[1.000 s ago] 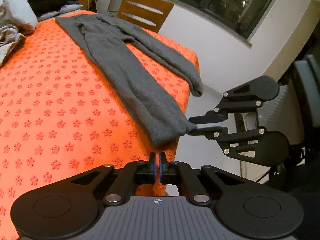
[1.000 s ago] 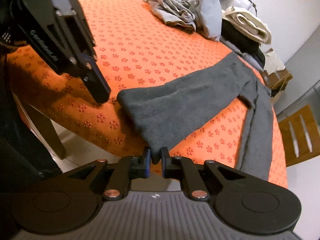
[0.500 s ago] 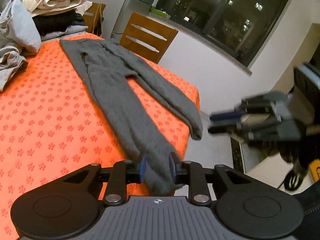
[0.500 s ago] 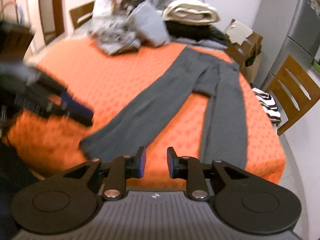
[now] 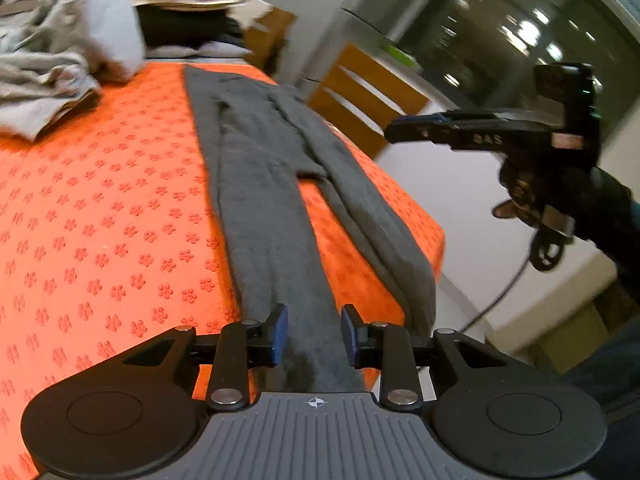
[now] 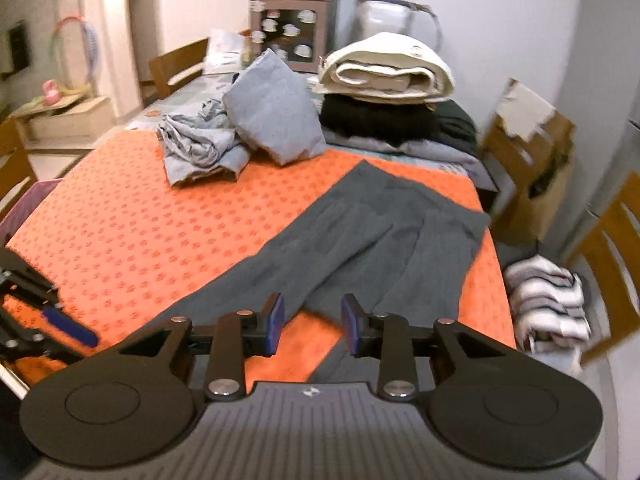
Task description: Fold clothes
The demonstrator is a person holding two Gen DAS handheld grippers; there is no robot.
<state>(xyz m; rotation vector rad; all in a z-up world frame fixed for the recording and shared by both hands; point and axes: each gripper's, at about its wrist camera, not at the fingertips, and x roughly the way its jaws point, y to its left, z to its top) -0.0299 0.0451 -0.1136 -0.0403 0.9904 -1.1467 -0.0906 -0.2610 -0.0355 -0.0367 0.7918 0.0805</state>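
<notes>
The grey trousers (image 6: 360,240) lie flat and lengthwise on the orange tablecloth (image 6: 140,240), waistband toward the far end and both legs running to the near edge, spread out so they can be folded. One leg end hangs over the table edge between the blue pads of the left gripper (image 5: 313,334). Its jaws have just been opening and now stand partly apart, with cloth between them but not pinched.

The right gripper (image 6: 312,324) is lifted clear above the crotch area. Its jaws have also just been opening, and nothing is between them.

Crumpled grey clothes (image 6: 200,148) and a stack of folded things (image 6: 384,68) sit at the far end, apparently sorted from the work area. A striped garment (image 6: 548,300) rests on a chair at the right.

Raised letters on the right gripper's side, seen from the left wrist, are too blurred to read.
</notes>
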